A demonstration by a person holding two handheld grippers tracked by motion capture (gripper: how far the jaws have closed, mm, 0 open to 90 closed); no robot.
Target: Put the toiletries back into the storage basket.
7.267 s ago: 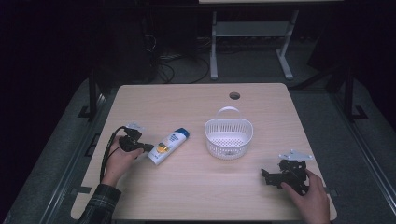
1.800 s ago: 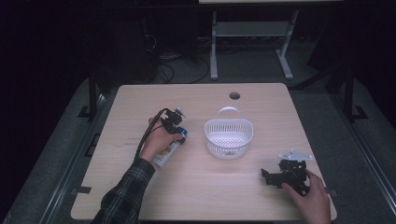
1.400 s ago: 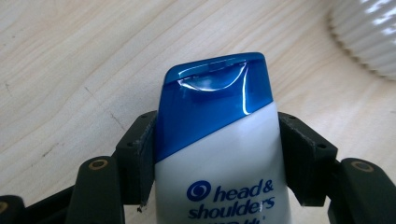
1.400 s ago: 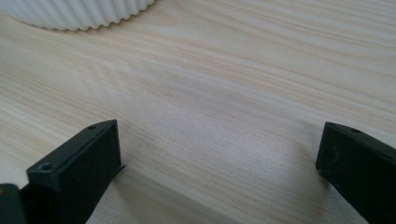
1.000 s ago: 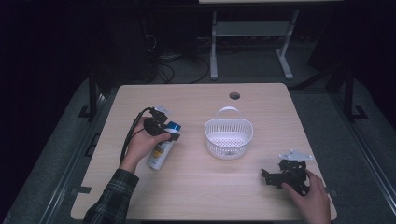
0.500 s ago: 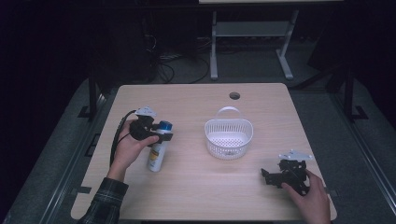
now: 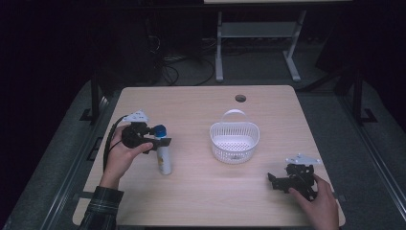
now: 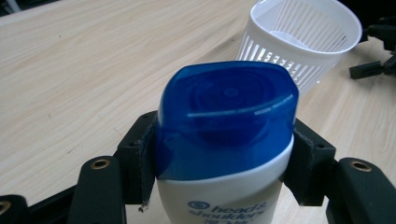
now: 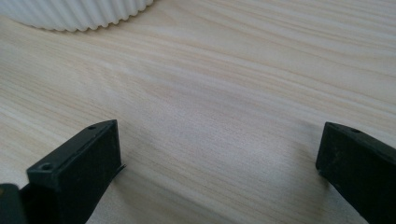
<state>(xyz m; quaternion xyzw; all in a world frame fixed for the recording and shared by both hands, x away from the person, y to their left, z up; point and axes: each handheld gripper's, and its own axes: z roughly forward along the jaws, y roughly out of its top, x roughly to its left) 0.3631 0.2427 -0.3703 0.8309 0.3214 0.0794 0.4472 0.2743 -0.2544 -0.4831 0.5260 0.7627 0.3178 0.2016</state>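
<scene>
The left gripper had its two black jaws pressed tight on a shampoo bottle, one jaw on each side, just under the blue cap. The bottle was white with blue letters on it. In the left gripper view the cap pointed toward the camera.

In the high view, the left gripper held the top end of the shampoo bottle, and the blue cap stuck out past the jaws. The bottle was to the left of the white basket, well apart from it. I could not tell if its bottom end touched the table. The person's left hand was wrapped around the gripper, and a black cable looped beside it.

The right gripper had its jaws wide apart with nothing between them, just bare wood. It was low over the table. In the high view, the right gripper sat to the right of the basket and nearer the person, with the right hand on it. The white basket had thin slits in its wall and a handle on its far side.
</scene>
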